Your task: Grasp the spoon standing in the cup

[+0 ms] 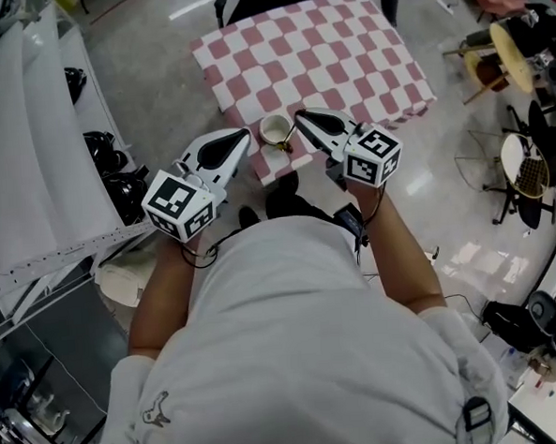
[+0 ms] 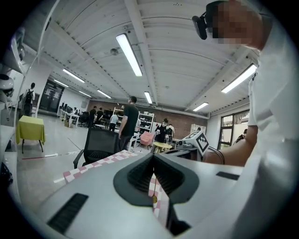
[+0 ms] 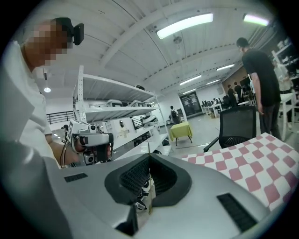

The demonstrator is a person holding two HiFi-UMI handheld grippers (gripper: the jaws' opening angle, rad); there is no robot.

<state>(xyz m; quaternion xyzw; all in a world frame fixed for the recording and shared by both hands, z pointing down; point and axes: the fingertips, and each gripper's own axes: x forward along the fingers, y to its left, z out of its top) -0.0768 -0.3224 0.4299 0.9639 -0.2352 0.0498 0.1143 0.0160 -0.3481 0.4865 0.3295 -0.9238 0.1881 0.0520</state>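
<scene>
A small cream cup [image 1: 275, 129] stands at the near edge of the pink-and-white checked table [image 1: 343, 62]. A short gold spoon [image 1: 285, 146] sticks out at the cup's near right rim. My left gripper [image 1: 246, 134] is just left of the cup with its jaws shut and nothing between them. My right gripper [image 1: 299, 117] is just right of the cup, also shut and holding nothing. In the left gripper view the jaws [image 2: 153, 156] meet at the tip, with the checked cloth showing through the slit. The right gripper view shows its jaws [image 3: 149, 155] closed the same way, and the cup is hidden there.
White shelving [image 1: 38, 137] with dark objects runs along the left. Chairs and stools [image 1: 523, 164] crowd the right side. A black office chair [image 2: 98, 144] stands behind the table, and several people stand farther back. My own feet [image 1: 281, 202] are under the table's near edge.
</scene>
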